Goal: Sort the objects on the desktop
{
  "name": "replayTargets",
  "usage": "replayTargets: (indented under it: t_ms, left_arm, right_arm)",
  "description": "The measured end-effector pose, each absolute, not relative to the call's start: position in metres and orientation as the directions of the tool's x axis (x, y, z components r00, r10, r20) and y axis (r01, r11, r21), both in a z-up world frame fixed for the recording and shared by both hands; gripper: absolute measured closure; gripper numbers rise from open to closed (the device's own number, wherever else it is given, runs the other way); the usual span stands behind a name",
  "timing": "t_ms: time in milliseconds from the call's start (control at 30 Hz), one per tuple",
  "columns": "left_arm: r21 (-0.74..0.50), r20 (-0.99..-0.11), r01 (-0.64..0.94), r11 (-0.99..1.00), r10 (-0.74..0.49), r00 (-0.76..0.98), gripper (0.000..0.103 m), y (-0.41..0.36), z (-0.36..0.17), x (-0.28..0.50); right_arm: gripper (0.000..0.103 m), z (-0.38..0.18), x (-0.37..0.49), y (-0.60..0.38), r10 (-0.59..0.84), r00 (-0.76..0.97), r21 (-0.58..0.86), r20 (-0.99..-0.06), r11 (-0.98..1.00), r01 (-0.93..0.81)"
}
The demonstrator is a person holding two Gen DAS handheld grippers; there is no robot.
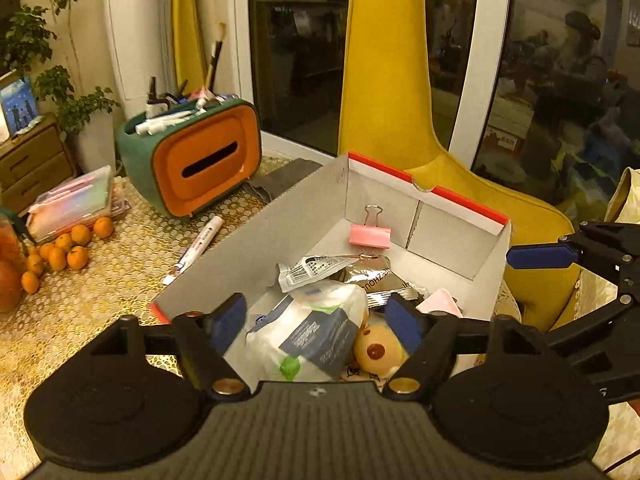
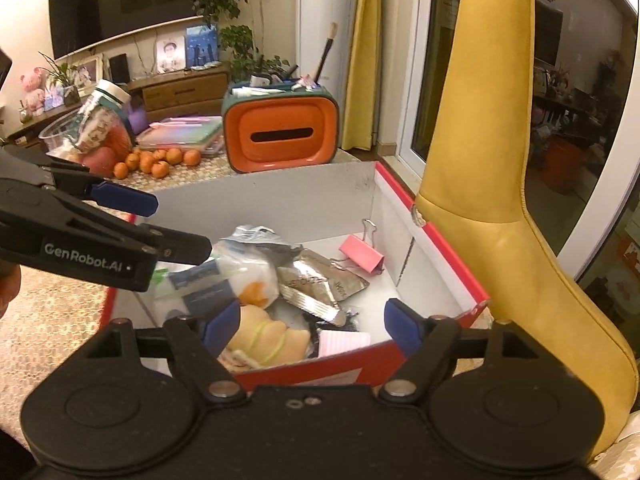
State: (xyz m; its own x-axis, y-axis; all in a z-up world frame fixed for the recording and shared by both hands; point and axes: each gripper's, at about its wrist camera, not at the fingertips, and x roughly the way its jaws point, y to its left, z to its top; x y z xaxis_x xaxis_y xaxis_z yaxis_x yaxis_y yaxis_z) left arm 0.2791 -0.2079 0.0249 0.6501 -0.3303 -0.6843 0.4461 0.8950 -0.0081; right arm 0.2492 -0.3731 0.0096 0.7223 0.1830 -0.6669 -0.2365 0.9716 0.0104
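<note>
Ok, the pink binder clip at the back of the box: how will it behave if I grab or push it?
The pink binder clip looks rigid, so probably a firm hold across its body. Its wire handles likely swing and slip between pads. It leans near the box wall, so a nudge would probably tip it flat.

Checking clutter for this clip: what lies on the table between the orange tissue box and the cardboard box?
In the left wrist view, a white marker pen lies on the tablecloth between the tissue box and the cardboard box.

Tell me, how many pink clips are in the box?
1. The pink binder clip lies at the far end of the box, beside the silver packet. More could hide under the pile.
</note>
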Motion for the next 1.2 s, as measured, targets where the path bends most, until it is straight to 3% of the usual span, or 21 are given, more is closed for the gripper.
replayTargets:
  t_ms: [100, 367, 933, 1200]
  left_arm:
    - [-0.004, -0.665, 0.433, 0.901, -0.326, 0.672, 0.023, -0.202, 0.029, 0.267]
    - [-0.026, -0.629, 0.428, 0.903, -0.347, 0.696, 0.001, -0.186, 0.04, 0.239]
    - [-0.035, -0.58, 0.357, 0.934, -0.31, 0.753, 0.001, -0.145, 0.048, 0.184]
    - [-0.02, -0.58, 0.345, 0.938, -0.292, 0.76, 0.001, -0.134, 0.045, 0.157]
  right_arm:
    - [0.02, 0.013, 0.24, -0.371, 0.197, 0.728, 0.031, -0.657, 0.971, -0.235]
    - [0.014, 0.025, 0.216, -0.362, 0.221, 0.745, 0.051, -0.629, 0.968, -0.245]
    - [0.001, 0.032, 0.166, -0.349, 0.281, 0.769, 0.088, -0.574, 0.955, -0.283]
    - [0.001, 0.036, 0.149, -0.35, 0.296, 0.784, 0.141, -0.546, 0.955, -0.262]
